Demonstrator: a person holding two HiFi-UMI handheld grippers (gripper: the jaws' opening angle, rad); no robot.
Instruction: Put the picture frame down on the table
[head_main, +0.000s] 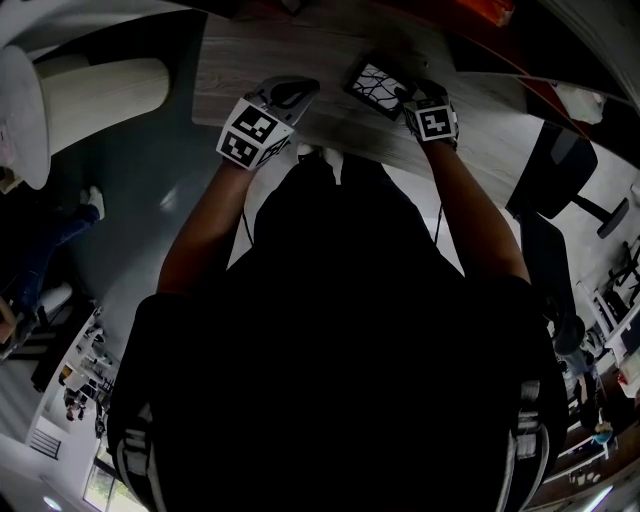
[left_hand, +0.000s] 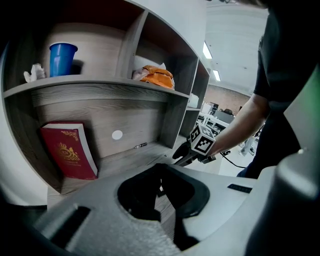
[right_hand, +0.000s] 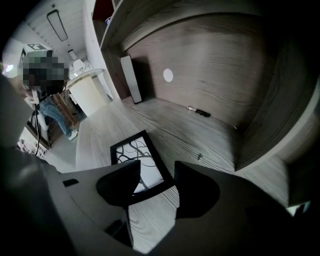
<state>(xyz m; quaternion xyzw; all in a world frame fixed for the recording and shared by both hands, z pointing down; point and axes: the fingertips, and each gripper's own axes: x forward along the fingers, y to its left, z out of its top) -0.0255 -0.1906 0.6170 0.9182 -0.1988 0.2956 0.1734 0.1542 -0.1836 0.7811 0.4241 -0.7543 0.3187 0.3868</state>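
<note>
Well behind picture frame (right_hand: 137, 161), book (right_hand: 131, 79) stands

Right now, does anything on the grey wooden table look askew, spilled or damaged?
Only mildly: the black picture frame with a branch print lies flat, face up, but skewed to the edge of the table. No spill or damage shows.

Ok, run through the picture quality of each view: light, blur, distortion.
Head view: the person's torso is nearly black, only the table is lit, and the edges bow. Left gripper view: shelf lines curve; the blue cup is sharp, the left gripper soft up close. Right gripper view: the picture frame is crisp, the jaws dark silhouettes, corners blackened.
</note>
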